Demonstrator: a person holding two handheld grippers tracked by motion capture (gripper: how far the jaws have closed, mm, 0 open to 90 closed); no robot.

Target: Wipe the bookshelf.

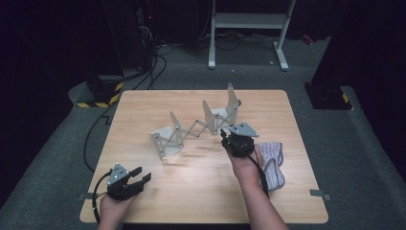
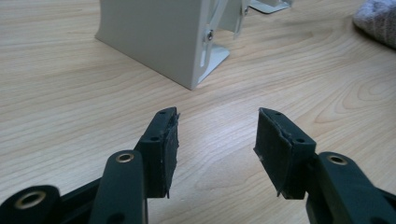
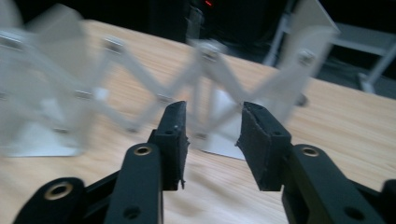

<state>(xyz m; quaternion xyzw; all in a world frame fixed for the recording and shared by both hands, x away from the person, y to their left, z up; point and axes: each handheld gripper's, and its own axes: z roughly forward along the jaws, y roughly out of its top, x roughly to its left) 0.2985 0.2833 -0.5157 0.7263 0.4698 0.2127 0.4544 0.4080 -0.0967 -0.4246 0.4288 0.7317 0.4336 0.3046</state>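
Observation:
A white folding scissor-lattice rack (image 1: 196, 127) stands stretched out across the middle of the wooden table (image 1: 201, 191). My right gripper (image 1: 224, 136) hovers just in front of the rack's right end, held from below by a hand. In the right gripper view its jaws (image 3: 212, 135) stand apart with nothing between the pads, and the blurred rack (image 3: 205, 88) lies beyond them. My left gripper (image 1: 142, 175) rests low at the table's near left corner, open and empty. In the left gripper view its jaws (image 2: 217, 140) point at the rack's left end panel (image 2: 154, 37), well short of it.
A striped grey cloth (image 1: 273, 160) lies crumpled on the table to the right of my right forearm; its edge shows as the cloth (image 2: 378, 21) in the left gripper view. Behind the table are a white stand's legs (image 1: 249, 28) and cables on the floor.

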